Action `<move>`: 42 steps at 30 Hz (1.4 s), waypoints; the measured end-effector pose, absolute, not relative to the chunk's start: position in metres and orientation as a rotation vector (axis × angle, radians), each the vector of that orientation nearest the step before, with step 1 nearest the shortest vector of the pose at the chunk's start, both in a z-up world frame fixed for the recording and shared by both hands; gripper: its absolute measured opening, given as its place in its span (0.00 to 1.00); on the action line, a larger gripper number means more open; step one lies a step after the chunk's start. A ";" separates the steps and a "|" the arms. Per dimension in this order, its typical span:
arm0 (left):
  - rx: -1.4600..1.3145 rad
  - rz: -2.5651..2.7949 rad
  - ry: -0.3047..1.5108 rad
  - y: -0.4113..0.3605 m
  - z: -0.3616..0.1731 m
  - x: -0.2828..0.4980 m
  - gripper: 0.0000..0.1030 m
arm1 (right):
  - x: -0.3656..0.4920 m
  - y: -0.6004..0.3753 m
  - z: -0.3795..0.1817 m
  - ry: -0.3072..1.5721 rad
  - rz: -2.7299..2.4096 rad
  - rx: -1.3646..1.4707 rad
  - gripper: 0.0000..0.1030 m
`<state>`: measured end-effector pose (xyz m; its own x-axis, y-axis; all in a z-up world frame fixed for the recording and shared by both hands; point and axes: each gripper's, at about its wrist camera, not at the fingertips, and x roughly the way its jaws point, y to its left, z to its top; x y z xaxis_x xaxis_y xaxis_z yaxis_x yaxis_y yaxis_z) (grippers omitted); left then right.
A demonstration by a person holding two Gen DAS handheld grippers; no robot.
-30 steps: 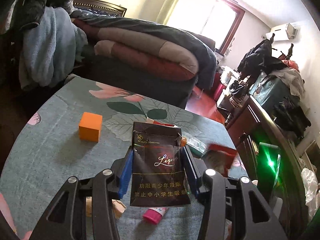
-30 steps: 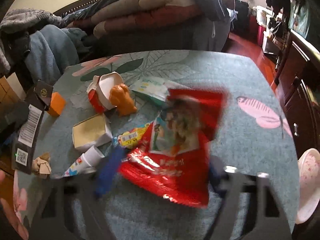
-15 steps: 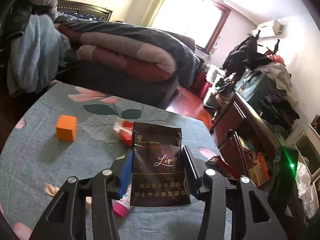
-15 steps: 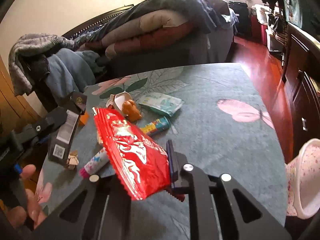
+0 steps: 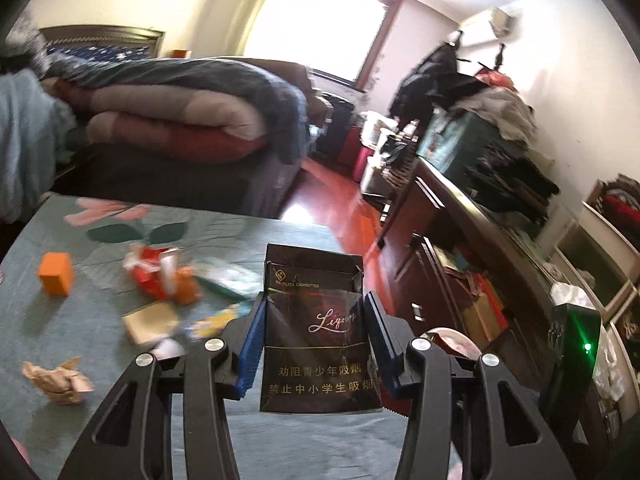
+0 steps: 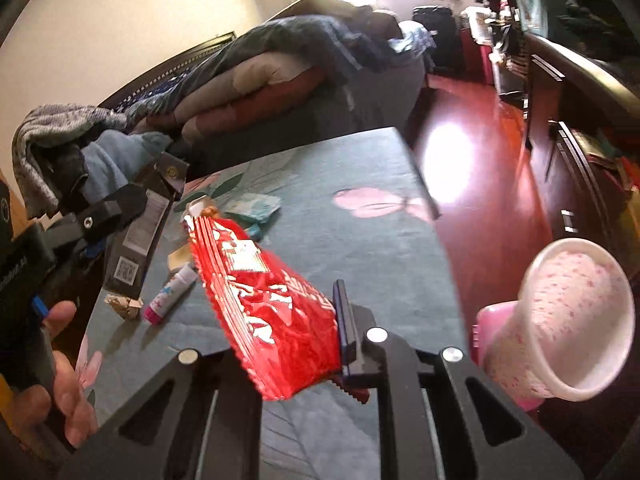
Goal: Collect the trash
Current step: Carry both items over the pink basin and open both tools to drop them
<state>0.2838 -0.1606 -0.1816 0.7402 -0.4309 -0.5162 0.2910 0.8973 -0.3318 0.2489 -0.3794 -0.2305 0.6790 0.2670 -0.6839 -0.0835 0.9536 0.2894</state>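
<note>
My left gripper (image 5: 315,304) is shut on a black cigarette pack (image 5: 316,332), held upright between its blue pads above the table. The right wrist view shows the same pack (image 6: 140,236) at the left, with a hand (image 6: 60,360) behind it. My right gripper (image 6: 332,300) is shut on a red snack wrapper (image 6: 264,300), which sticks out up and to the left and hides the left finger. A pink bin with a white speckled liner (image 6: 568,316) stands open below the table's right edge.
The teal flowered table (image 6: 360,240) holds an orange cube (image 5: 56,272), crumpled paper (image 5: 56,376), a torn red-white carton (image 5: 152,268), a yellowish box (image 5: 150,320), a tissue packet (image 6: 256,204) and a pink-capped tube (image 6: 172,292). A bed lies behind and dark cabinets stand on the right.
The right gripper closed on the red wrapper and lifted it off the table. Both grippers rose and swung right, and the bin now looms larger. The left still holds the pack.
</note>
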 end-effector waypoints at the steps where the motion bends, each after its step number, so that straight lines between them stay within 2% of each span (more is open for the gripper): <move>1: -0.227 -0.415 0.620 -0.169 -0.180 0.284 0.47 | 0.244 -0.387 -0.229 0.795 0.183 0.244 0.14; 15: -0.067 -0.715 0.640 -0.329 -0.174 0.288 0.47 | 0.184 -0.544 -0.237 0.741 -0.145 0.349 0.14; 24: 0.042 -0.870 0.725 -0.438 -0.209 0.295 0.47 | 0.179 -0.632 -0.272 0.769 -0.323 0.434 0.15; 31: 0.036 -0.908 0.831 -0.480 -0.243 0.312 0.47 | 0.191 -0.662 -0.304 0.808 -0.384 0.474 0.15; 33: 0.021 -0.912 0.850 -0.485 -0.249 0.316 0.54 | 0.197 -0.667 -0.311 0.817 -0.391 0.475 0.18; 35: -0.011 -0.912 0.866 -0.488 -0.254 0.322 0.79 | 0.202 -0.670 -0.319 0.824 -0.393 0.474 0.26; 36: -0.025 -0.913 0.865 -0.488 -0.254 0.323 0.83 | 0.205 -0.670 -0.321 0.828 -0.396 0.472 0.36; 37: -0.046 -0.912 0.864 -0.486 -0.254 0.325 0.88 | 0.207 -0.671 -0.325 0.834 -0.398 0.468 0.39; 40: -0.073 -0.900 0.860 -0.482 -0.251 0.330 0.90 | 0.212 -0.672 -0.331 0.843 -0.394 0.469 0.43; 42: -0.086 -0.892 0.854 -0.476 -0.248 0.331 0.91 | 0.211 -0.669 -0.332 0.843 -0.396 0.467 0.52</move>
